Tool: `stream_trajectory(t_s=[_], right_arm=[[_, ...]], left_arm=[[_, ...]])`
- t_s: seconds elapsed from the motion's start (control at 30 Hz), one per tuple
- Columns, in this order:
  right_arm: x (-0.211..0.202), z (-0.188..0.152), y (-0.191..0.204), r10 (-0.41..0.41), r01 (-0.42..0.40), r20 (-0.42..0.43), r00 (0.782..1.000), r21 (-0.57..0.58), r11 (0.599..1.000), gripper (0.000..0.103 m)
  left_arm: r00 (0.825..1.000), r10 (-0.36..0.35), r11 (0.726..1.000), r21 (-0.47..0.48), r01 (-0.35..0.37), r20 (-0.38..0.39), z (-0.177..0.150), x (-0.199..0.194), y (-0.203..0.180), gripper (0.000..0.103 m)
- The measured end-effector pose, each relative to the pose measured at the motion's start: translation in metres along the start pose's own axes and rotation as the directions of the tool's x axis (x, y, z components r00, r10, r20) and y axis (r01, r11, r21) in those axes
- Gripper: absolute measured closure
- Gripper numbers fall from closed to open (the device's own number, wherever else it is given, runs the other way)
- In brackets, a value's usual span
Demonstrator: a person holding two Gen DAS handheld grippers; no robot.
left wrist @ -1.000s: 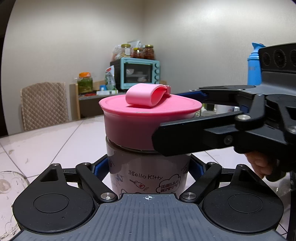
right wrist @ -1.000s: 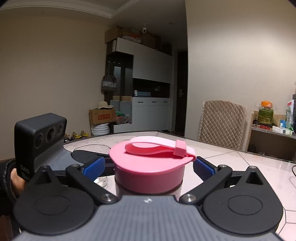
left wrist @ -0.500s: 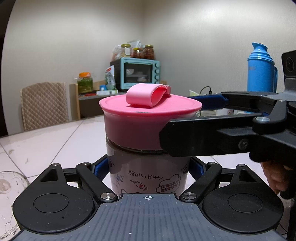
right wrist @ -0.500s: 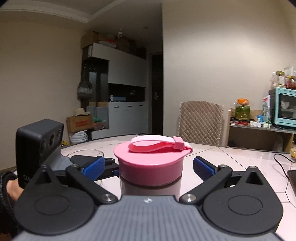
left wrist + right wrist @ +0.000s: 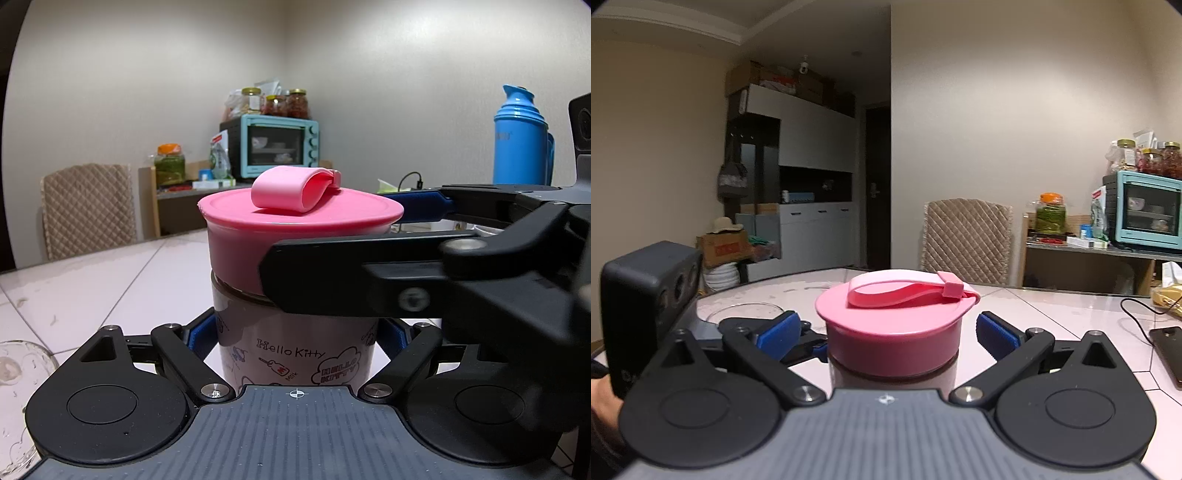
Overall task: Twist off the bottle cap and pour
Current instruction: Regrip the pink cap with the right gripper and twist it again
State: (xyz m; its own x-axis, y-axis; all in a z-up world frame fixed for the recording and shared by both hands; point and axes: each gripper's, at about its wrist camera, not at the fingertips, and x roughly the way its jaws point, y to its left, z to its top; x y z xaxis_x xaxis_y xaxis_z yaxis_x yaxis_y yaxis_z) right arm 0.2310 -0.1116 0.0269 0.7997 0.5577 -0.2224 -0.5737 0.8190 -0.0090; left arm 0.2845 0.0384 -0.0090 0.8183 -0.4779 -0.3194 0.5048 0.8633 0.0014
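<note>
Standing upright on the pale tiled worktop point(image 5: 110, 280), the bottle point(image 5: 295, 354) wears a broad pink cap point(image 5: 295, 218) with a lighter pink carry strap point(image 5: 291, 188) looped flat across the top. Its lower body is printed with cartoon drawings and lettering. The left claw point(image 5: 295, 332) is closed on that printed body below the cap, a blue pad pressed against each side. The right claw point(image 5: 894, 332) is level with the cap and straddles it; in the right wrist view both blue pads point(image 5: 997, 334) stand clear of the pink rim, with a gap showing on either side, so this claw is open and holds nothing. From the left wrist view the right claw's black arm crosses in front of the cap's lower edge, and the far blue pad lies beside the rim.

A clear glass bowl point(image 5: 18, 369) sits on the worktop at the lower left of the left wrist view. Farther back are a quilted chair point(image 5: 86, 210), a turquoise toaster oven point(image 5: 277, 146) with jars on top of it, and a blue thermos point(image 5: 522, 136) to the right. A dark phone point(image 5: 1169, 354) and a black cable point(image 5: 1137, 314) lie on the worktop to the right of the bottle in the right wrist view.
</note>
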Motion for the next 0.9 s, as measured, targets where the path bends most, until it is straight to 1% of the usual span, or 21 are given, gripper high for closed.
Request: stream_trajectory(t_s=[0.3,0.37,0.43,0.57,0.63,0.73,0.9], right_arm=[[0.01,0.0,0.008,-0.035,0.035,-0.012,0.999,0.014,0.999,0.001],[0.011,0.0,0.009,-0.038,0.038,-0.013,0.999,0.017,0.999,0.003],[0.011,-0.001,0.009,-0.046,0.046,-0.017,0.999,0.019,0.999,0.007],[0.012,-0.002,0.01,-0.048,0.048,-0.022,0.999,0.021,0.999,0.008],[0.013,-0.003,0.011,-0.049,0.049,-0.023,0.999,0.02,0.999,0.014],[0.013,-0.003,0.012,-0.041,0.041,-0.023,0.999,0.018,0.999,0.017],[0.012,-0.004,0.01,-0.021,0.022,-0.023,1.0,0.013,1.0,0.018]], left_arm=[[1.0,0.001,1.0,0.0,-0.001,0.0,0.0,0.0,0.0,0.013],[1.0,0.001,1.0,0.0,-0.001,0.0,0.0,0.0,-0.001,0.013],[1.0,0.001,1.0,0.0,-0.001,0.0,0.0,0.0,-0.001,0.013],[1.0,-0.003,1.0,0.002,0.003,0.001,0.0,0.001,-0.001,0.013],[1.0,-0.003,1.0,0.002,0.003,0.001,0.0,0.0,-0.001,0.013],[1.0,-0.003,1.0,0.002,0.003,0.001,0.0,0.0,-0.001,0.013],[1.0,-0.003,1.0,0.002,0.003,0.001,0.0,0.001,-0.001,0.013]])
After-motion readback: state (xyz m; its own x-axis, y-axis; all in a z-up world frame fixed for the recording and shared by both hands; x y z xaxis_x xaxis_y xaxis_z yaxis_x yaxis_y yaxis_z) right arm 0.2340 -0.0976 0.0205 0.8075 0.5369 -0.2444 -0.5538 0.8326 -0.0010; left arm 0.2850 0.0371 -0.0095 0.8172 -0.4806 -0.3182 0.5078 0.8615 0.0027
